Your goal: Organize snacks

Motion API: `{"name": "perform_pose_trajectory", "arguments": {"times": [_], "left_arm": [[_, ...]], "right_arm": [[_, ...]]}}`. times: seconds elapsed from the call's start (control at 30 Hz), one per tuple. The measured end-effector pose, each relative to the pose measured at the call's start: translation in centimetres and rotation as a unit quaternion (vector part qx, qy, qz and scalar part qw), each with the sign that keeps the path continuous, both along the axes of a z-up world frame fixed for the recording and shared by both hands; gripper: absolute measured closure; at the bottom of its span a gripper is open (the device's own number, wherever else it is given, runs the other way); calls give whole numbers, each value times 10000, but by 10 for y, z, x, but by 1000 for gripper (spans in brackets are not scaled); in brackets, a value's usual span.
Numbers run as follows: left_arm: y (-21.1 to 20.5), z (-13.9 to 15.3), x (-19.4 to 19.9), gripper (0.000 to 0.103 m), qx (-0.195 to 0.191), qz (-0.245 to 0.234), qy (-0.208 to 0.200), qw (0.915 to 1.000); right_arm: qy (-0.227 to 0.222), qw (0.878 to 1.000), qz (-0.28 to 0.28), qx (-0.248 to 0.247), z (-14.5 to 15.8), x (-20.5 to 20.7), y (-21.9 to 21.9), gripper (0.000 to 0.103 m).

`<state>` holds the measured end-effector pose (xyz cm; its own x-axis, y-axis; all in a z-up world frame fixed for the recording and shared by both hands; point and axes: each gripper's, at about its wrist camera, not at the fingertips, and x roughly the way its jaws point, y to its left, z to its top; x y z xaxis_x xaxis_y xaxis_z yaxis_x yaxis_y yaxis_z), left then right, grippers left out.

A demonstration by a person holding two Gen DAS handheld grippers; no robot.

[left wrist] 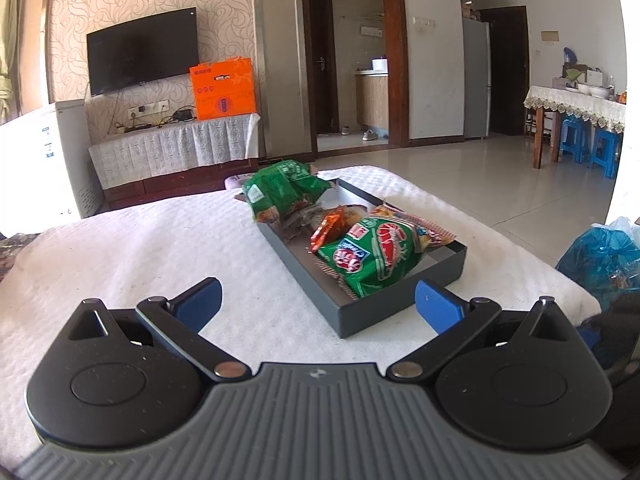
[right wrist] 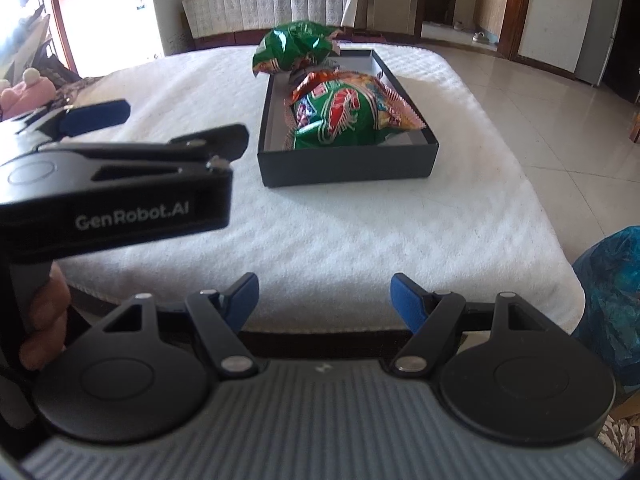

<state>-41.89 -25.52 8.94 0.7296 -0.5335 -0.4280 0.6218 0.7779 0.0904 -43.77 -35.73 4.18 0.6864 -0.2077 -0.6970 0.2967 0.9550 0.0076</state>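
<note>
Left wrist view: the left tool (left wrist: pixel 316 304) hovers over the white towel-covered bench (left wrist: pixel 160 248) with its blue pads spread wide and nothing between them. A shallow dark box (left wrist: pixel 400 308) lies ahead and slightly right of the tool, its near corner just beyond the right pad. Inside the box, at the near end, rests a green snack packet (left wrist: pixel 372 260) printed with a red shrimp figure; an orange packet (left wrist: pixel 332 226) lies just behind it, touching it. A second green packet (left wrist: pixel 280 192) sits at the far end, propped on the box's far-left rim and partly overhanging it. A blue plastic bag (left wrist: pixel 604 260) is at the right edge, beside the bench.

Right wrist view: the right tool (right wrist: pixel 324 300) is held at the near edge of the bench, pads apart and gripping nothing. The dark box (right wrist: pixel 348 164) lies well ahead of it, roughly centred between the pads' line of sight, apart from both tools. The shrimp-printed packet (right wrist: pixel 340 120) fills the near half of the box; the other green packet (right wrist: pixel 296 46) leans over the far rim. The left tool (right wrist: pixel 168 128) appears at the left, seen side-on above the towel, short of the box's left wall, with a hand (right wrist: pixel 44 320) on its grip.
</note>
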Motion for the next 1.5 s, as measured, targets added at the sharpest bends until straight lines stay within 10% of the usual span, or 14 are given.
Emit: {"name": "perform_pose_trajectory", "arguments": {"times": [0.67, 1.5], "left_arm": [[61, 9, 2, 0, 185, 614, 90, 9979], [20, -2, 16, 0, 427, 492, 55, 9979]], "right_arm": [[-484, 9981, -258, -283, -26, 22, 17, 28], [-502, 9969, -153, -588, -11, 46, -26, 28]]}}
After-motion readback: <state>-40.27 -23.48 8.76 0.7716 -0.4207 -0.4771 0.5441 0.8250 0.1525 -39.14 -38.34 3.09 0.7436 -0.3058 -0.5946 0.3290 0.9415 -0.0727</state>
